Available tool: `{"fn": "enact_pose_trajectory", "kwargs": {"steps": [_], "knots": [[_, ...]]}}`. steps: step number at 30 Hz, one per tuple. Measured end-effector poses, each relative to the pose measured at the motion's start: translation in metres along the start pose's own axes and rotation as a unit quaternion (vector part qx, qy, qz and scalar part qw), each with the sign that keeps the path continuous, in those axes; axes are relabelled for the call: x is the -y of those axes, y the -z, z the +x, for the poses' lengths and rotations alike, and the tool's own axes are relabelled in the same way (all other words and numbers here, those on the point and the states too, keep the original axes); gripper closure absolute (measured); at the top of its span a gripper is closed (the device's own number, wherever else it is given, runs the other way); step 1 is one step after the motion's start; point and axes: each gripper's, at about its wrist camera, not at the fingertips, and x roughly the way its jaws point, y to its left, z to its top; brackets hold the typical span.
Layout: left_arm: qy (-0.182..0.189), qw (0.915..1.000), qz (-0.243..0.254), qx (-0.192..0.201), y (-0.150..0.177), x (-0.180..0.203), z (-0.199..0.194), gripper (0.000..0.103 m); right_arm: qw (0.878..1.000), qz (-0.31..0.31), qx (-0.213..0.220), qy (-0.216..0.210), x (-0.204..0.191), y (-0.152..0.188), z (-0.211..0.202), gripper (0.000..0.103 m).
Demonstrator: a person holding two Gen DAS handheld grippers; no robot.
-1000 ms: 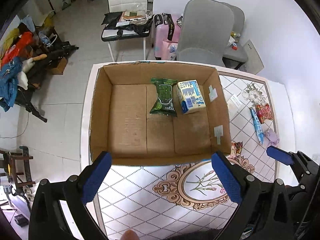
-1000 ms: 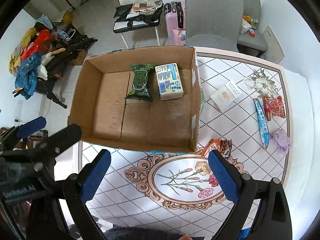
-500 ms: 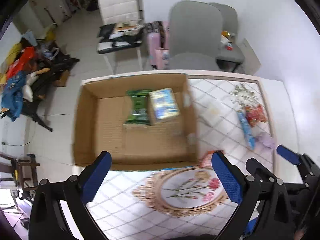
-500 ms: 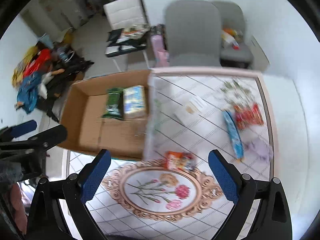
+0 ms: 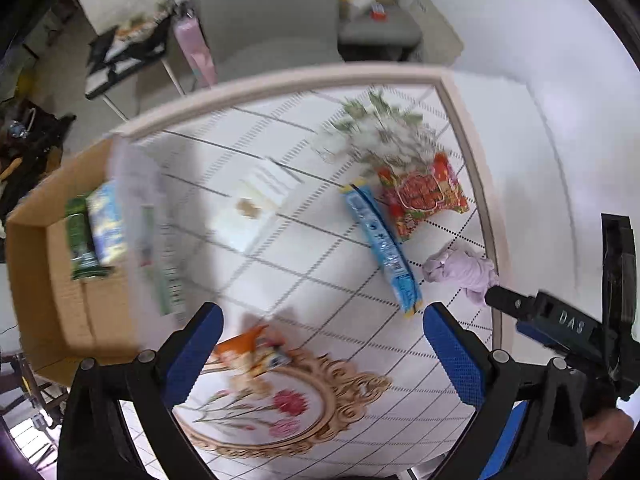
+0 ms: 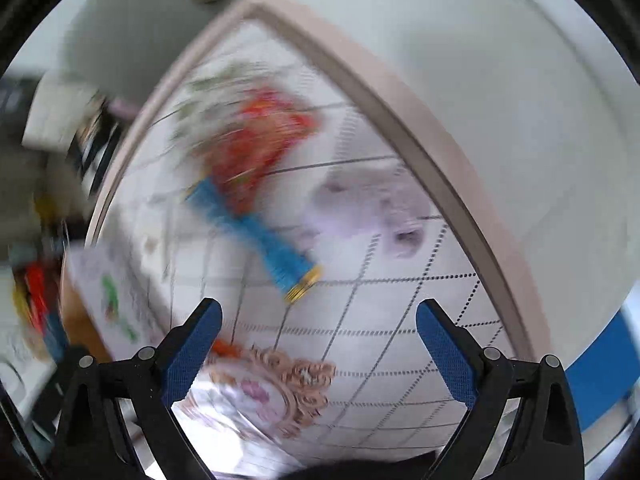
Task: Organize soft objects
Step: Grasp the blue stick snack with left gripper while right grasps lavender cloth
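Note:
A cardboard box (image 5: 44, 280) at the table's left holds a green packet (image 5: 80, 240) and a blue-white pack (image 5: 106, 228). On the patterned table lie a white tissue pack (image 5: 256, 204), a long blue packet (image 5: 380, 240), a red snack bag (image 5: 420, 192), a crumpled lilac cloth (image 5: 464, 268) and an orange packet (image 5: 248, 348). My left gripper (image 5: 320, 352) is open and empty above the table. My right gripper (image 6: 316, 348) is open and empty, close above the blue packet (image 6: 256, 236), red bag (image 6: 256, 136) and lilac cloth (image 6: 368, 208); this view is blurred.
The right gripper's body (image 5: 568, 328) shows at the right edge of the left wrist view, beside the lilac cloth. Grey chairs (image 5: 272, 8) and a pink suitcase (image 5: 192, 48) stand behind the table. The table's right edge (image 5: 488, 200) borders a white wall.
Both grippers have swung right, away from the box and towards the items at the table's right side. The right gripper has dropped much closer to the blue packet and lilac cloth. Both stay open.

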Motion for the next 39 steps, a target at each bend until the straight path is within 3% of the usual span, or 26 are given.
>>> {"fn": "enact_pose_trajectory", "kwargs": {"steps": [7, 11, 12, 13, 15, 17, 19, 21, 23, 25, 26, 31, 34, 35, 36, 38, 39], "knots": [[0.003, 0.9969, -0.010, -0.078, -0.026, 0.023, 0.069, 0.001, 0.988, 0.137, -0.032, -0.068, 0.034, -0.037, 0.065, 0.011], [-0.013, 0.9944, 0.001, -0.105, -0.031, 0.027, 0.095, 0.001, 0.986, 0.148, -0.040, -0.057, 0.039, -0.048, 0.078, 0.037], [-0.014, 0.9937, 0.006, -0.111, -0.031, 0.029, 0.101, 0.001, 0.990, 0.129, -0.038, -0.047, 0.037, -0.052, 0.075, 0.041], [-0.015, 0.9929, 0.008, -0.118, -0.031, 0.031, 0.106, 0.001, 0.996, 0.079, -0.034, -0.017, 0.029, -0.053, 0.071, 0.057], [-0.006, 0.9914, 0.012, -0.130, -0.030, 0.035, 0.117, 0.001, 0.997, -0.033, -0.034, 0.055, 0.008, -0.052, 0.066, 0.057], [0.000, 0.9894, 0.016, -0.144, -0.029, 0.043, 0.130, 0.001, 0.987, -0.107, -0.024, 0.121, -0.002, -0.047, 0.063, 0.057], [0.009, 0.9870, 0.019, -0.159, -0.028, 0.053, 0.144, 0.001, 0.980, -0.139, -0.012, 0.141, -0.005, -0.044, 0.061, 0.052], [0.009, 0.9860, 0.017, -0.166, -0.029, 0.060, 0.157, 0.001, 0.977, -0.146, -0.011, 0.157, -0.004, -0.043, 0.062, 0.040], [0.013, 0.9861, 0.013, -0.165, -0.031, 0.065, 0.167, 0.002, 0.977, -0.149, -0.005, 0.150, -0.006, -0.043, 0.063, 0.022], [0.003, 0.9874, 0.014, -0.158, -0.035, 0.069, 0.173, 0.012, 0.977, -0.141, -0.010, 0.161, -0.005, -0.043, 0.068, 0.022], [-0.006, 0.9874, 0.018, -0.157, -0.035, 0.071, 0.177, 0.026, 0.979, -0.132, -0.014, 0.155, -0.003, -0.042, 0.072, 0.022], [-0.053, 0.9868, 0.057, -0.142, -0.036, 0.082, 0.178, 0.048, 0.982, -0.114, -0.014, 0.147, 0.004, -0.043, 0.084, 0.022], [-0.058, 0.9872, 0.063, -0.135, -0.037, 0.083, 0.174, 0.062, 0.985, -0.106, -0.013, 0.138, 0.015, -0.038, 0.092, 0.023], [-0.059, 0.9873, 0.064, -0.133, -0.038, 0.083, 0.173, 0.071, 0.985, -0.104, -0.014, 0.138, 0.016, -0.036, 0.095, 0.025], [-0.060, 0.9871, 0.067, -0.133, -0.039, 0.082, 0.171, 0.079, 0.983, -0.106, -0.004, 0.147, 0.015, -0.033, 0.095, 0.031], [-0.057, 0.9869, 0.069, -0.134, -0.039, 0.079, 0.169, 0.082, 0.980, -0.116, 0.017, 0.161, 0.014, -0.027, 0.092, 0.063], [-0.056, 0.9871, 0.069, -0.133, -0.041, 0.077, 0.167, 0.085, 0.981, -0.113, 0.018, 0.155, 0.013, -0.024, 0.092, 0.063]]}}
